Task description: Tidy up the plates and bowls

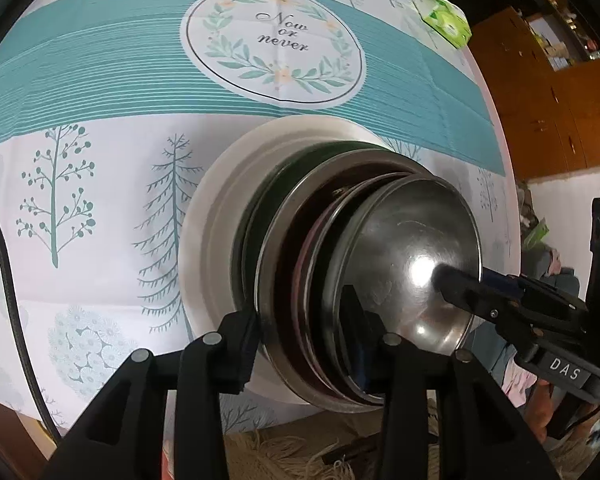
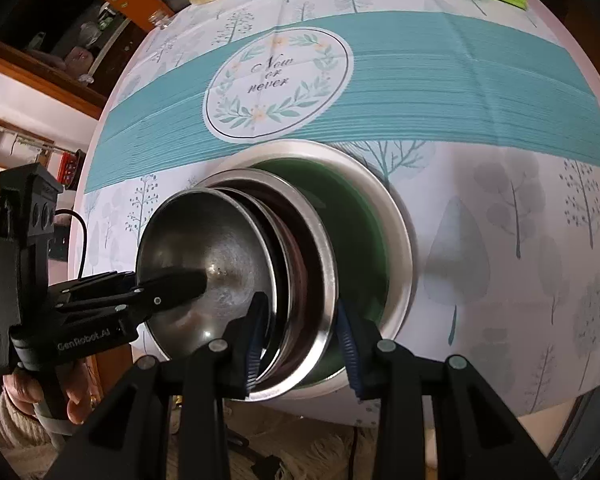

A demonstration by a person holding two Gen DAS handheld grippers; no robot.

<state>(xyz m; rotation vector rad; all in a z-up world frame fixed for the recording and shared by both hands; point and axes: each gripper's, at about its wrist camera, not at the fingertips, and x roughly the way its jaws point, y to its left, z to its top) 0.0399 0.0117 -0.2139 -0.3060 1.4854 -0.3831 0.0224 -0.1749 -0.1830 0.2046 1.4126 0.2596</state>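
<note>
Roughly left to right: the tablecloth [image 1: 100,80] is spread over a round table, and the stack [image 1: 292,220] sits at its near edge. Whether the stack rests on the cloth or hangs just above it cannot be told. The stack is nested big to small, so it is judged close to organized: white plate [image 1: 208,220] at the bottom, then green dish [image 2: 360,240], steel plate [image 1: 268,264], red dish [image 1: 312,240], and steel bowl [image 1: 412,232] on top. The left gripper [image 1: 300,336] is closed to a narrow gap on the stack's left side. One finger is placed outside the steel plate's rim and the other inside the steel bowl, so several rims are pinched together. The right gripper [image 2: 300,340] is closed the same way on the opposite side, with blue pads against bowl wall and plate rim. The white plate and green dish lie outside both grips, so they are probably not being carried. Opposite grips are likely used to keep the nested pieces level and stop them sliding. A hand [image 2: 76,396] is seen on the left gripper's handle. A green packet [image 1: 446,18] lies well apart at the far right edge.
</note>
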